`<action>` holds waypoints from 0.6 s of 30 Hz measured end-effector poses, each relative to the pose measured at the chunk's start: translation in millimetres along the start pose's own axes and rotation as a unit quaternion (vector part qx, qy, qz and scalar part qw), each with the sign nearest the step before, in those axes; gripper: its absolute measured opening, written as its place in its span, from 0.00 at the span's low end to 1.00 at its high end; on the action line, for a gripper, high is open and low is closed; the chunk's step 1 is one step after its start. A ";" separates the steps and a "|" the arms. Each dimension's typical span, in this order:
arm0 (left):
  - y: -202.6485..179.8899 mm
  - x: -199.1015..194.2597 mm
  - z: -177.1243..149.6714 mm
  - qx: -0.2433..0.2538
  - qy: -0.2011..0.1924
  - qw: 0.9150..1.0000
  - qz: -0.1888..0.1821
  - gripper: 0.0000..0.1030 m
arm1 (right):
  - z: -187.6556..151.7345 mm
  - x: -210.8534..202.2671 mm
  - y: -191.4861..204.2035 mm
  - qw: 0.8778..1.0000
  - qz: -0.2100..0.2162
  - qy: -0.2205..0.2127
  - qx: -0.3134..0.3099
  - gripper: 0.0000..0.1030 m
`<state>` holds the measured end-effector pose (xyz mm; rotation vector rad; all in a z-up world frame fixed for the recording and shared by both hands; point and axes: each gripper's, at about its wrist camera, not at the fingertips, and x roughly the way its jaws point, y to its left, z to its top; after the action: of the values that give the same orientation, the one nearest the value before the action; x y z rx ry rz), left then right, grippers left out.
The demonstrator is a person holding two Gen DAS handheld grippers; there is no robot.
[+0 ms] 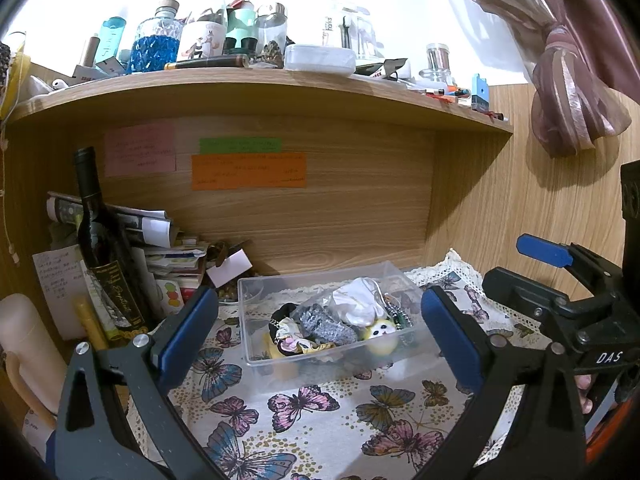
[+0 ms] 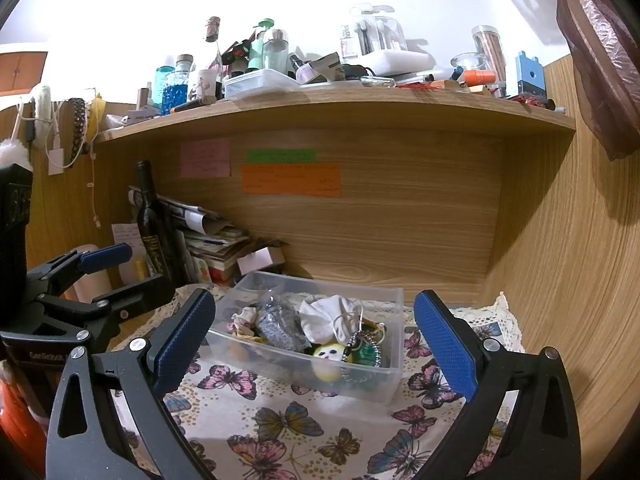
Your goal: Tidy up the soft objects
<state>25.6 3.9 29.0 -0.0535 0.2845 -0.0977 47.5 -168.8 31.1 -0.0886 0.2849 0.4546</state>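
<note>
A clear plastic box (image 1: 256, 344) stands on the butterfly cloth (image 1: 320, 416) under the shelf. It holds soft things: a white cloth (image 1: 358, 304), a grey knitted piece (image 1: 326, 322), a patterned scrunchie (image 1: 292, 336) and a yellow ball with a face (image 1: 382, 338). The box (image 2: 304, 364) and its white cloth (image 2: 328, 316) also show in the right wrist view. My left gripper (image 1: 320, 332) is open and empty, just in front of the box. My right gripper (image 2: 316, 340) is open and empty, facing the box from the front right. Each gripper shows in the other's view.
A dark wine bottle (image 1: 100, 240) and stacked papers (image 1: 168, 248) stand left of the box. A cluttered wooden shelf (image 1: 256, 88) hangs above. A wooden wall (image 2: 568, 264) closes the right side, with a tied curtain (image 1: 568, 92) above.
</note>
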 end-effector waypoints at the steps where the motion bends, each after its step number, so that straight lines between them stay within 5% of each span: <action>1: 0.6 -0.2 -0.1 -0.001 0.000 1.000 0.000 1.00 | -0.1 -0.1 0.2 1.000 0.000 0.000 0.000 0.97; 18: 6.5 4.2 -0.2 -0.017 0.011 1.000 -0.008 1.00 | 0.4 -0.4 3.5 1.000 0.004 0.001 -0.004 0.97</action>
<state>30.1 9.9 27.1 -0.0886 0.3074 -0.1096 45.7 -165.7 31.5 -0.0962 0.2852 0.4630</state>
